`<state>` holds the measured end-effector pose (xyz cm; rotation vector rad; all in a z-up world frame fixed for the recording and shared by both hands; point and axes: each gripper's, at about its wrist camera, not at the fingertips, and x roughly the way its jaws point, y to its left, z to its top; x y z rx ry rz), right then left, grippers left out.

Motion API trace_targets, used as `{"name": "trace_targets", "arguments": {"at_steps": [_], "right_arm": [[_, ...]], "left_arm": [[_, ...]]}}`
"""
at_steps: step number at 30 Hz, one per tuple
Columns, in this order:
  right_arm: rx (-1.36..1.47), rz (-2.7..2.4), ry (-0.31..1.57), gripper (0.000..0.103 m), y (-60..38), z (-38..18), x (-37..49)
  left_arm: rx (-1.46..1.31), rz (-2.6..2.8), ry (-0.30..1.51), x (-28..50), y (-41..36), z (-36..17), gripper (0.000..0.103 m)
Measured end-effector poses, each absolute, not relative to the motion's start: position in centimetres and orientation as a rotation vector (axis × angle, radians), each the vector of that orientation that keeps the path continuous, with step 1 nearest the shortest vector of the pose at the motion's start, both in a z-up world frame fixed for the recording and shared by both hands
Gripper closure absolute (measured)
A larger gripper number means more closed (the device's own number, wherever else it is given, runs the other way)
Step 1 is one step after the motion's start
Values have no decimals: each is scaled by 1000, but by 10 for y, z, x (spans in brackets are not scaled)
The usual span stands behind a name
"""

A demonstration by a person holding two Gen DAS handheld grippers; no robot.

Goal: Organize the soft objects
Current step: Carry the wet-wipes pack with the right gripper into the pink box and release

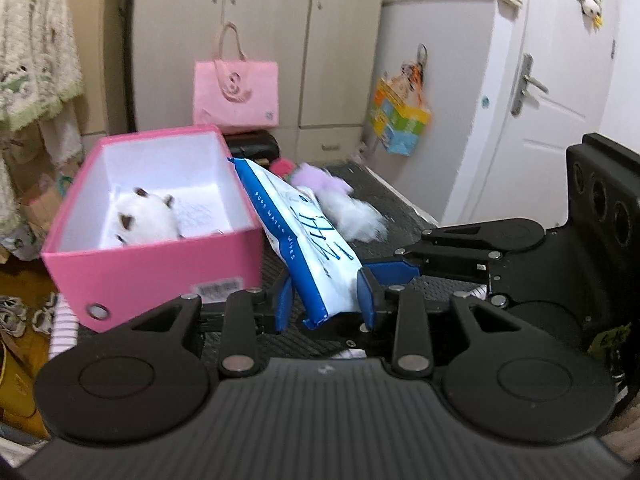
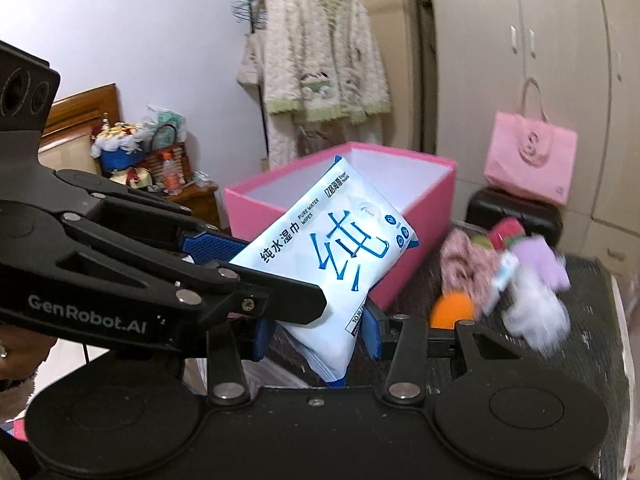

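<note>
Holding a pack of wet wipes (image 2: 320,256) between them, both tools are squeezing it at its near end. The left tool (image 1: 325,300) is pinching the pack on its two sides, and the right tool (image 2: 314,334) is gripping it too, so neither one is open. The pack is up in the air and tilting, with its far end leaning toward the pink box (image 1: 160,264).

Inside that box a white plush toy (image 1: 146,218) is already lying. Just past the box, more soft things are sitting on the dark counter (image 2: 592,304): a purple fluffy thing (image 2: 538,258), a white fluffy thing (image 2: 536,316), a pink cloth (image 2: 464,256) and an orange ball (image 2: 452,310). They look blurry. A pink bag (image 2: 530,160) is farther back by the cupboards.

I think the step right now is carrying the wipes to the box. The next move seems to need the pack going over the box rim, then both tools letting go together, so it drops flat beside the toy and does not catch on the edge.
</note>
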<state>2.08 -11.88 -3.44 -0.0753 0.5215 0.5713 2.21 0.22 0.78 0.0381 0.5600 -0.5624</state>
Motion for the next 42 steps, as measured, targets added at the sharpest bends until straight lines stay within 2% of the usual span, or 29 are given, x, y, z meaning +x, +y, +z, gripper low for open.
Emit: {"name": "trace_targets", "arguments": {"at_steps": [13,24,33,34,35,37,39,42], "right_arm": [[-107,590,497,53,-85,-9,98],[-150,510,563,53,-71,-17,170],[-188,491,651,53,-64,-36,208],[-195,489,661,53,-62,-39,211],[-199,489,664,53,-61,-40,215],[-221,484,648,43,-58,-39,217],[-261,474,628,38,-56,-36,213],[-267,492,614,38,-56,-31,208]], "left_arm": [[-99,-559,500,101,49,22,71],[-260,-645,627,197,68,-4,71],[-332,-588,727,239,67,-30,71],[-326,-569,734,241,65,-31,70],[-302,-547,728,242,63,-31,64],[-234,-506,697,237,59,-29,57],[-218,-488,683,232,60,-27,50],[-190,-480,665,221,64,-20,46]]}}
